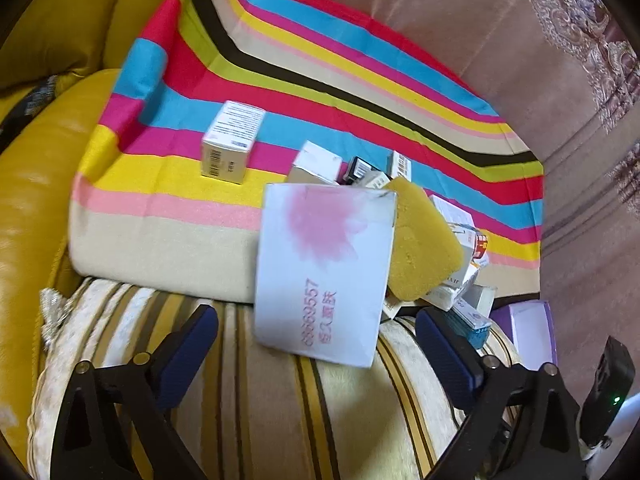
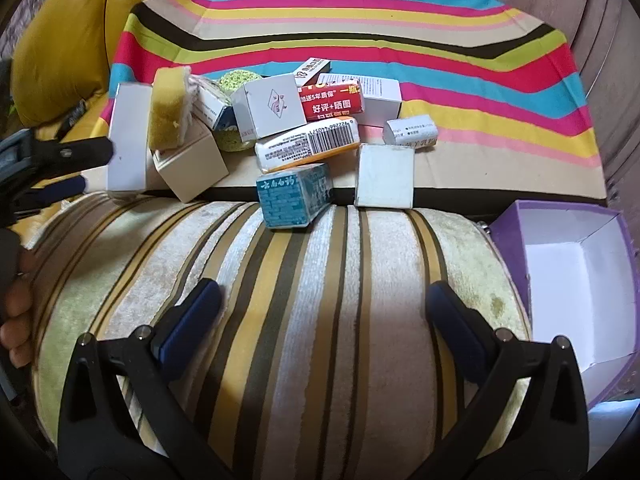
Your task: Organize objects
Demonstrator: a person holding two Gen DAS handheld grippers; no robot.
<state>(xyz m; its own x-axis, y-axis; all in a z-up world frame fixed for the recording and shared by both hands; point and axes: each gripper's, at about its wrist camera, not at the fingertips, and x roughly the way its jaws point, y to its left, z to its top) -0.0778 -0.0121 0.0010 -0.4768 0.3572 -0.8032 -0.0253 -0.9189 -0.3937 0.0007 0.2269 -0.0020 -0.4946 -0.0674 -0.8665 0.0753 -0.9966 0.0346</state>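
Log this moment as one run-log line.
left gripper: open, empty | right gripper: open, empty | white box: leaning ahead of left gripper | purple box: open, empty | pile of small boxes: unsorted

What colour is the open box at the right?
Purple outside, white inside; the right wrist view shows it best.

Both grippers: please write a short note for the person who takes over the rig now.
Left gripper: open, holds nothing; a white flat box with a pink flower leans just ahead of it.
Right gripper: open, holds nothing, over the striped cushion.
Things: a pile of small boxes and a yellow sponge lie on the striped cloth; the teal box is nearest the cushion. One white box stands apart, seen from the left wrist.
Done: nothing visible; the purple box at the right is open and looks empty.
Left: nearly everything is still unsorted.
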